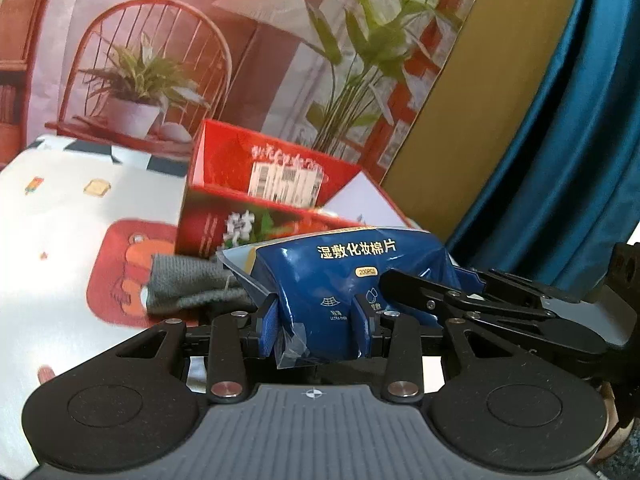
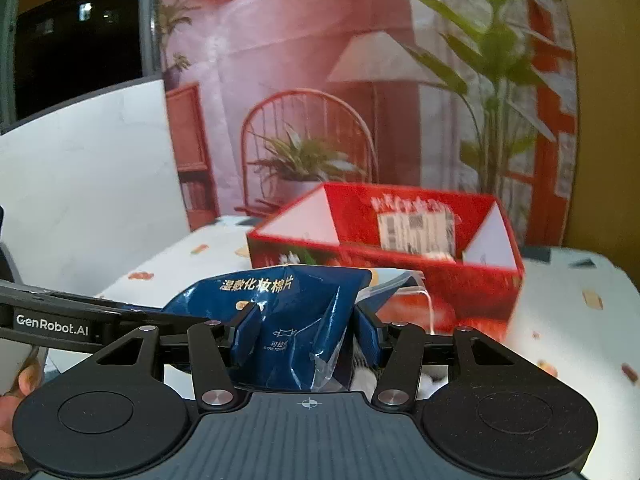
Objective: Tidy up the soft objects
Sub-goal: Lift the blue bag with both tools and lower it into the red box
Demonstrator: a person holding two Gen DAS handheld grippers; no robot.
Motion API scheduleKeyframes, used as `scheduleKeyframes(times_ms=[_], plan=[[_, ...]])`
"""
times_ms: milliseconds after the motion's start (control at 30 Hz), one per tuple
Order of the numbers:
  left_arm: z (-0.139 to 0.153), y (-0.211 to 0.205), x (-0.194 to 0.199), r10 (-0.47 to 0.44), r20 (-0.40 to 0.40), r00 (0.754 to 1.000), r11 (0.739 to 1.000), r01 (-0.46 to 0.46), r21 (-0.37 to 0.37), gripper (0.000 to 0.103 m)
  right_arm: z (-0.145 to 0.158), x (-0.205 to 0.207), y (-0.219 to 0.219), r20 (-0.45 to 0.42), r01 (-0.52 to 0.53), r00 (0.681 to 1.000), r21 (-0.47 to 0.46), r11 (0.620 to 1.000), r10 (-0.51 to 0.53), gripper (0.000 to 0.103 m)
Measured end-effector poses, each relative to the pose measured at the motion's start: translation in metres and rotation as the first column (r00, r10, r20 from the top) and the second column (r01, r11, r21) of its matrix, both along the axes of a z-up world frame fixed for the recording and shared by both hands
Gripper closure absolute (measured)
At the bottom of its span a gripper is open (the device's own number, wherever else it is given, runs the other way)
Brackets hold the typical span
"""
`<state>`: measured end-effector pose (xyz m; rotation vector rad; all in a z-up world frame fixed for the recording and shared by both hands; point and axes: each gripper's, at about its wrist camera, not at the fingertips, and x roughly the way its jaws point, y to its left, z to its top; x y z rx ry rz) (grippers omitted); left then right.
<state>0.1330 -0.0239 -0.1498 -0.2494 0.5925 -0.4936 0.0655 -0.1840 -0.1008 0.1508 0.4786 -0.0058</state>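
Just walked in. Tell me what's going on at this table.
A person is holding one blue cotton pad packet with both handheld grippers. The left gripper pinches one end and the right gripper pinches the other, so the packet hangs between them above the patterned tablecloth. An open red box stands just behind it, and a grey knitted cloth lies on the table beside the box.

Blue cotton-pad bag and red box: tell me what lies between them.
Left wrist view: a grey knitted cloth lies on the table between the blue bag and the red box.
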Motion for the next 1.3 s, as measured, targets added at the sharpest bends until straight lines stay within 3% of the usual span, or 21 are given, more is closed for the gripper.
scheduleKeyframes(times_ms=[433, 633, 800, 967, 1133, 1300], plan=[[0.057, -0.009, 0.069, -0.01, 0.111, 0.994, 1.0, 0.008, 0.013, 0.063, 0.062, 0.076, -0.034, 0.053, -0.038, 0.998, -0.055, 0.998, 0.041, 0.054], [0.07, -0.026, 0.115, 0.002, 0.136, 0.991, 0.999, -0.007, 0.033, 0.063, 0.072, 0.119, -0.059, 0.083, -0.036, 0.996, -0.086, 0.996, 0.043, 0.054], [0.059, -0.041, 0.165, -0.008, 0.087, 0.996, 0.996, 0.0, 0.086, 0.063, 0.053, 0.16, -0.089, 0.062, -0.002, 0.998, -0.028, 1.0, 0.004, 0.054], [0.033, -0.044, 0.214, -0.027, -0.026, 0.999, 0.993, 0.03, 0.117, 0.063, 0.019, 0.198, -0.116, -0.05, 0.036, 0.998, 0.063, 0.997, -0.032, 0.054], [0.008, -0.046, 0.239, -0.024, -0.113, 0.993, 0.989, 0.041, 0.143, 0.063, -0.016, 0.226, -0.134, -0.154, 0.096, 0.985, 0.144, 0.985, -0.074, 0.054], [-0.001, -0.049, 0.247, -0.033, -0.143, 0.989, 0.982, 0.059, 0.181, 0.062, -0.039, 0.237, -0.142, -0.243, 0.143, 0.965, 0.197, 0.97, -0.093, 0.054]])
